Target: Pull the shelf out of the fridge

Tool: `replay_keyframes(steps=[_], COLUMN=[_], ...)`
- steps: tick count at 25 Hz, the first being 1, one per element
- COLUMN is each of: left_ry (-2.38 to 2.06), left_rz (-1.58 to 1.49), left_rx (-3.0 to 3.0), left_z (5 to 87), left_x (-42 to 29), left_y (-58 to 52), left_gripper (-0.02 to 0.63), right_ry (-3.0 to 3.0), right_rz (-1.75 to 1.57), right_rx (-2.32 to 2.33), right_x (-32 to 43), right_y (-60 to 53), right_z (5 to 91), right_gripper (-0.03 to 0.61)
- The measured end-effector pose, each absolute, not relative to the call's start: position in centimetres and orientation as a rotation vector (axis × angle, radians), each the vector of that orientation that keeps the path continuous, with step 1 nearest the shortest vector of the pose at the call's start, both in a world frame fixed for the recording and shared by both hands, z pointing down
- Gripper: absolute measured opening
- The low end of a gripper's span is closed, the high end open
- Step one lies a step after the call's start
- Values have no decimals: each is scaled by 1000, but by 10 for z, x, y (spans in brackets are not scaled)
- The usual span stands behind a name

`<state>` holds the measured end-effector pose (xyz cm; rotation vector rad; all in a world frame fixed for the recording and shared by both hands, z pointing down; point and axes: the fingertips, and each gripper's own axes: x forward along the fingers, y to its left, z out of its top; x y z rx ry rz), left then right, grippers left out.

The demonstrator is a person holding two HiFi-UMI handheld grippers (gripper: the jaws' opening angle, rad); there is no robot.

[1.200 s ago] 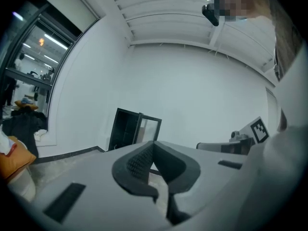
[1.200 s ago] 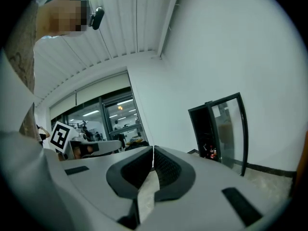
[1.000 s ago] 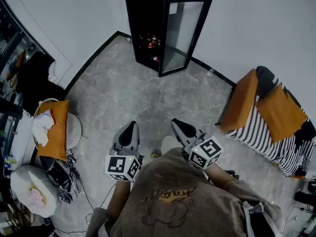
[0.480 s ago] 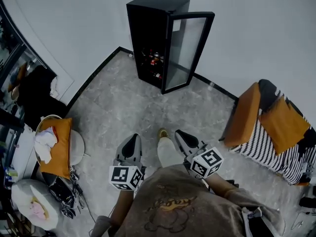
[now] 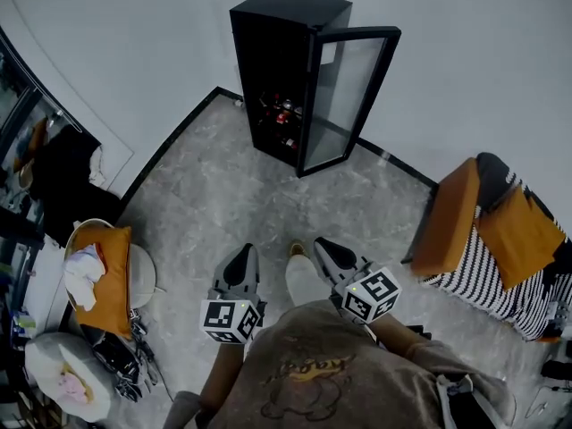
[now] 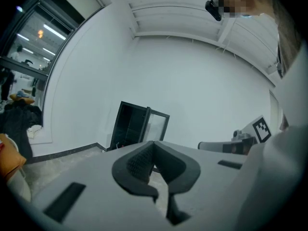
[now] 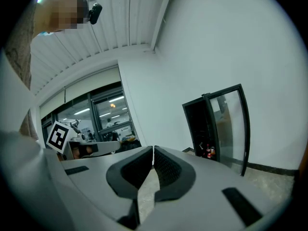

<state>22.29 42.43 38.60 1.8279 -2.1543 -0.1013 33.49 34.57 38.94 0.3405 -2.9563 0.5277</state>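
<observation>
Fridge [image 5: 271,61] far ahead, glass door [image 5: 350,96] open
Left gripper [image 5: 243,252] and right gripper [image 5: 323,244] jaws closed, empty; apparently bottles [image 5: 284,114] inside.

The fridge [image 5: 273,70] has a black matt cabinet and a clear, faintly shiny glass door [image 5: 347,96]. The floor [image 5: 214,195] looks like smooth grey marbled stone. The left hand-held gripper [image 6: 154,144] and right hand-held gripper [image 7: 153,149] are matt grey plastic with dark, finely ribbed pads [image 6: 138,163].
</observation>
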Motion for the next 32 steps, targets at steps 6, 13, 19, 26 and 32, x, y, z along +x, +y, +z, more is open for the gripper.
replay_keyframes(steps=[6,13,19,26,32], left_ry=[-2144,-2154,-2183,-2191,-2216], left_rz=[-110,-114,-149,-160,-176], left_rx=[1813,1804,1783,1758,1734], left_z=[382,368,358,359,358], left_x=[193,160,129,104,87], left_y=[390,337,285,221,185], left_gripper=[0,0,0,0,0], right_ry=[-2937,-2926,-2933,-2930,-2938], right_rz=[546,550,537,552,563], right_rx=[349,311,271,209,183], right_x=[307,271,240,212,194], right_y=[307,256,201,141,103], right_z=[386,376,366,367,367], right_gripper=[23,23,23,23,23])
